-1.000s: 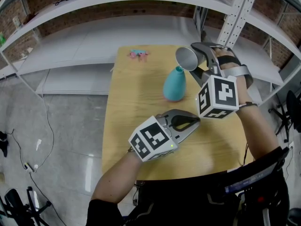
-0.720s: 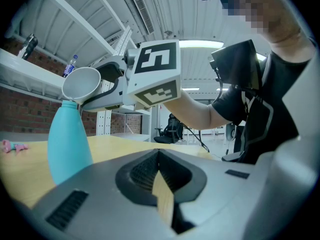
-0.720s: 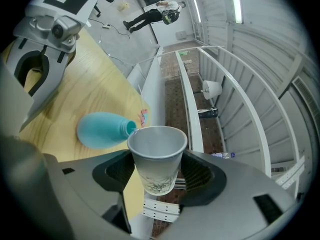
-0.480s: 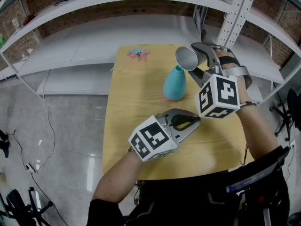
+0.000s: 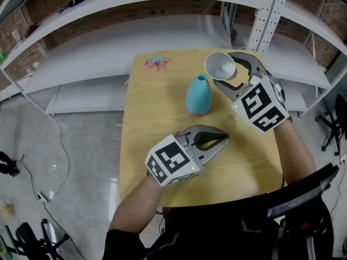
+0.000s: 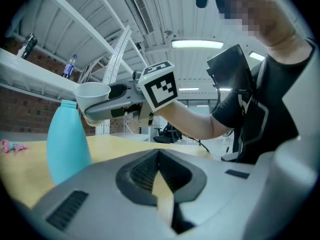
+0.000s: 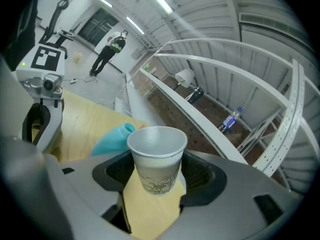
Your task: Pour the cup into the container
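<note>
**Nearest:** the left tool point(image 5: 225, 138) sits over the wooden worktop point(image 5: 157, 123), its jaws brought together on nothing.

**Middle:** the teal container point(image 5: 198, 95) stands upright (narrow-necked, mouth open).

**Beyond:** the right tool point(image 5: 223, 68) clamps a white paper cup point(image 7: 157, 159) by its sides. The cup is raised off the worktop, mouth up, close beside the container's neck.

**Far edge:** a small pink item point(image 5: 156, 62).

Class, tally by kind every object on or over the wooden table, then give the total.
Paper cup: 1
Teal vase: 1
Hand-held gripper: 2 (left hand-held gripper, right hand-held gripper)
Small pink and blue item: 1
Total: 5
</note>
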A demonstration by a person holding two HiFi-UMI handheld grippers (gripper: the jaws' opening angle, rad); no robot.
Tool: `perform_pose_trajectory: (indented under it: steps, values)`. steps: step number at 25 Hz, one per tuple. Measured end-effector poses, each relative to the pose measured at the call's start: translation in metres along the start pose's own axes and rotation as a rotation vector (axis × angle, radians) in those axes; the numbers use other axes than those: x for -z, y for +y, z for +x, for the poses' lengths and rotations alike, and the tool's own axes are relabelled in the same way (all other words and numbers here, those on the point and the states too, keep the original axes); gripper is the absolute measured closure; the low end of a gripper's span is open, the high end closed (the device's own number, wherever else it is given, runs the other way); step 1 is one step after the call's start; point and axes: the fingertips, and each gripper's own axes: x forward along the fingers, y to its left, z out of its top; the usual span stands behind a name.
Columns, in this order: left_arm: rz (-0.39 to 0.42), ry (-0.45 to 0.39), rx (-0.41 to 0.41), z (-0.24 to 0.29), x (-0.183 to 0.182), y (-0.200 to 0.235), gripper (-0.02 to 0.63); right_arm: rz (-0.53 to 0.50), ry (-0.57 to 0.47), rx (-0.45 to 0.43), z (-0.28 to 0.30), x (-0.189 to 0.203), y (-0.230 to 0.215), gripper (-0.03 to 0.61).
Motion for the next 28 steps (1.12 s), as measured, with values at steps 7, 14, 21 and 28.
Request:
perform_pose_trajectory:
  steps: [7, 14, 21, 28]
  values:
    - [0.0, 0.004, 0.006, -0.001, 0.001, -0.001, 0.612, 0.341, -0.053, -0.015, -0.009, 0.046, -0.014, 0.284]
    - [0.003, 0.0, 0.01, 0.0, 0.001, -0.001, 0.612, 0.637, -0.044, -0.05, -0.01, 0.113, -0.016, 0.284]
    - [0.003, -0.005, 0.007, 0.0, 0.0, 0.001, 0.612, 0.71, -0.059, -0.046, -0.007, 0.14, -0.007, 0.284]
    - [0.006, -0.004, 0.008, 0.001, -0.001, 0.002, 0.612, 0.796, -0.061, -0.046, -0.005, 0.158, -0.005, 0.284]
